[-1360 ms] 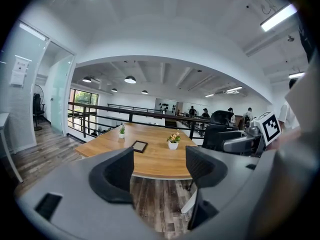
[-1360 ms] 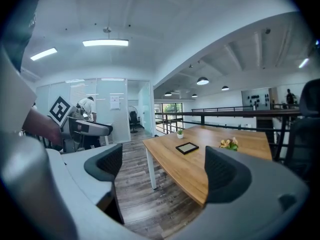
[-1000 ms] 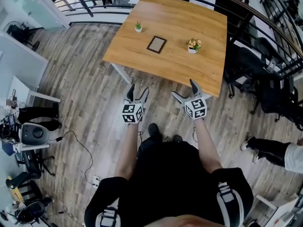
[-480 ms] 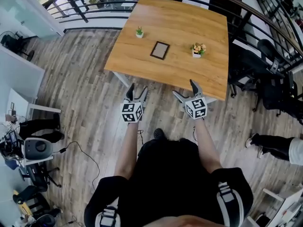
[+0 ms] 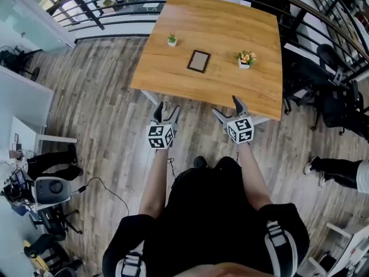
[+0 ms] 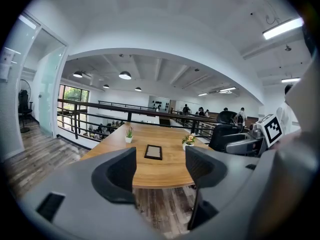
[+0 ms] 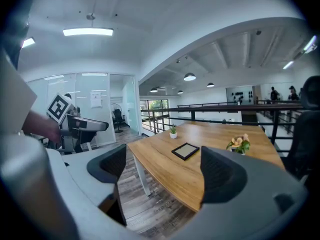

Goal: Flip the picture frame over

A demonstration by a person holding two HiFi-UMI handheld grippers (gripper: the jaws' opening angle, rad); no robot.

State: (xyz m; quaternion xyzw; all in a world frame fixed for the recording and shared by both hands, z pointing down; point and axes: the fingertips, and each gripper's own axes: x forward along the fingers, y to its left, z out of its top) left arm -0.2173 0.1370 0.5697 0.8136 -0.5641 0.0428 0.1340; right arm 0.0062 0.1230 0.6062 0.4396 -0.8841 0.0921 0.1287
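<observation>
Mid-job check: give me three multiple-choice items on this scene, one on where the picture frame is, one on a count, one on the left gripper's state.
1. Where is the picture frame? A. On the table, between the green plant and the flower pot B. On the floor C. On a chair
2. How many potted plants stand on the table? A. One B. Two C. Four
3. The left gripper is: A. shut on the frame B. shut on a pot C. open, empty
1 A: it lies flat mid-table between both pots. 2 B: only those two pots show. 3 C: its jaws stand apart with nothing between them, short of the table.
</observation>
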